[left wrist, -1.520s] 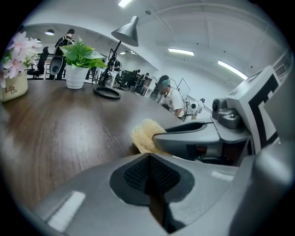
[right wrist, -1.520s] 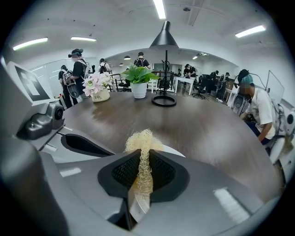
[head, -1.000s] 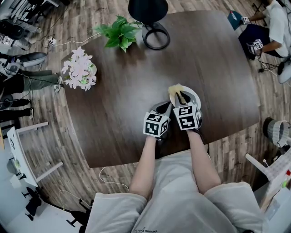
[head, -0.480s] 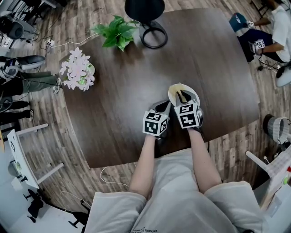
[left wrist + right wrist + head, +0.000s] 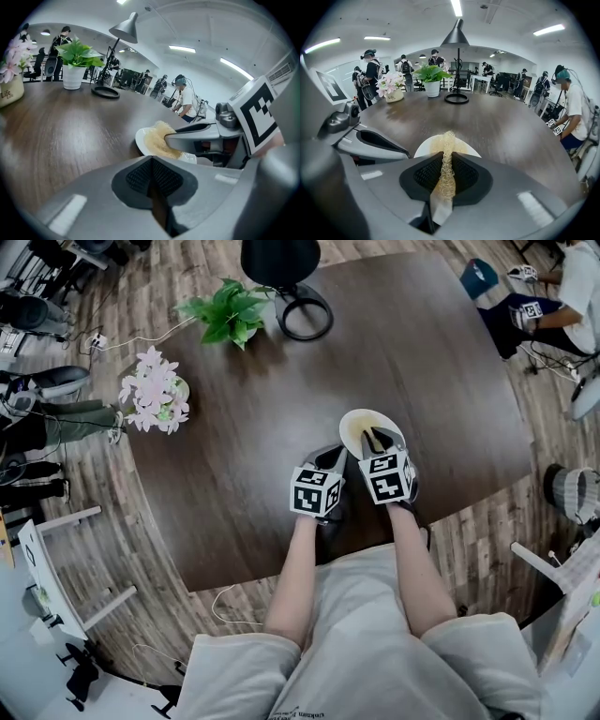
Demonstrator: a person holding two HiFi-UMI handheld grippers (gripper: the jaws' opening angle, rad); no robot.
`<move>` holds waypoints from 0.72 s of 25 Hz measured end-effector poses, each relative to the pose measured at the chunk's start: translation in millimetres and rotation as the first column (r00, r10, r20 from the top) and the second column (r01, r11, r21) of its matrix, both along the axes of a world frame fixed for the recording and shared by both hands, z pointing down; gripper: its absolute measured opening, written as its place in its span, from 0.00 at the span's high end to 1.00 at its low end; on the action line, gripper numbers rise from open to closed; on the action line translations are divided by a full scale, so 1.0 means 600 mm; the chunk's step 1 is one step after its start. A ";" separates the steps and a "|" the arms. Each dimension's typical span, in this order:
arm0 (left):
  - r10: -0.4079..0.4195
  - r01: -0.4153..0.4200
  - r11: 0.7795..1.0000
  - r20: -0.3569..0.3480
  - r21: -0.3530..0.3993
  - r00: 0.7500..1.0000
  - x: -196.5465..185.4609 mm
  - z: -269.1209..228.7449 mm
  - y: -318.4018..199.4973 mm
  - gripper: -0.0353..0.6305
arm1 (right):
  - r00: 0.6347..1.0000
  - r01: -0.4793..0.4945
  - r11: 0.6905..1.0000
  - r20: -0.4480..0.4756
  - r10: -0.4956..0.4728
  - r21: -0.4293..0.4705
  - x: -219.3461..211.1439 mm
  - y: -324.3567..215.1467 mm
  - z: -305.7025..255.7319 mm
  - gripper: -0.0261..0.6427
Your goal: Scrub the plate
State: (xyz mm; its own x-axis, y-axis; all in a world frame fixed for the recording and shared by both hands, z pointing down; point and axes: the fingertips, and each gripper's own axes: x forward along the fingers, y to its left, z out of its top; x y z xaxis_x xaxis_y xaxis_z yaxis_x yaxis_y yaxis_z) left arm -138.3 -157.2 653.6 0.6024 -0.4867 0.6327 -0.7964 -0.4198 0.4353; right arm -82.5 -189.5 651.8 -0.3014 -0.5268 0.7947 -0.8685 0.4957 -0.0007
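- Plate sits on the tabletop near its front edge, right in front of the person.
- Change: a sec ago the scrub pad stuck out over the plate's far-left rim. Now it lies inside the dish, on the plate's left part, w/ white rim showing all round.
- Meaning, prob.: a scrub stroke is under way and the pad is being drawn back across the plate. Scrubbing is going on, not done.
- Right hand-held gripper is over the plate, jaws clamped tight on the pad.
- Left hand-held gripper is just beside the plate's near-left rim, jaws together w/ nothing btw them. Can't tell if it touches the plate.
- Right gripper view only: pad pinched edge-on btw the jaws, its top frill over the plate. In head view the marker cube hides this grip.
- Left gripper view only: side look at the pad pressed flat on the plate under the right one's jaw.
- Head view only: full layout. Flower pot is well left of the plate; green plant and lamp base are far beyond it.
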 end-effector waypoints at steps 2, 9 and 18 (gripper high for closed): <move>0.007 -0.007 1.000 0.008 0.004 1.000 0.002 0.000 0.001 0.95 | 1.000 -0.010 1.000 -0.001 0.010 -0.005 0.006 0.005 0.000 0.85; 0.020 -0.020 1.000 0.030 0.012 0.999 0.003 0.003 0.002 0.95 | 0.999 -0.045 0.999 -0.001 0.045 -0.003 0.029 0.018 -0.001 0.85; 0.025 -0.026 1.000 0.040 0.018 0.999 0.005 0.001 0.003 0.95 | 0.995 -0.095 0.995 -0.003 0.095 0.002 0.055 0.039 -0.009 0.85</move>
State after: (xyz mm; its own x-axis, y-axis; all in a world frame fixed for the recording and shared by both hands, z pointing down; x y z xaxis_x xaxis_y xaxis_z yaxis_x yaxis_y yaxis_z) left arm -135.5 -155.5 654.4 0.5891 -0.4830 0.6478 -0.8020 -0.4478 0.3954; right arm -49.8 -166.4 646.4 -0.2477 -0.5542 0.7947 -0.9117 0.4108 0.0023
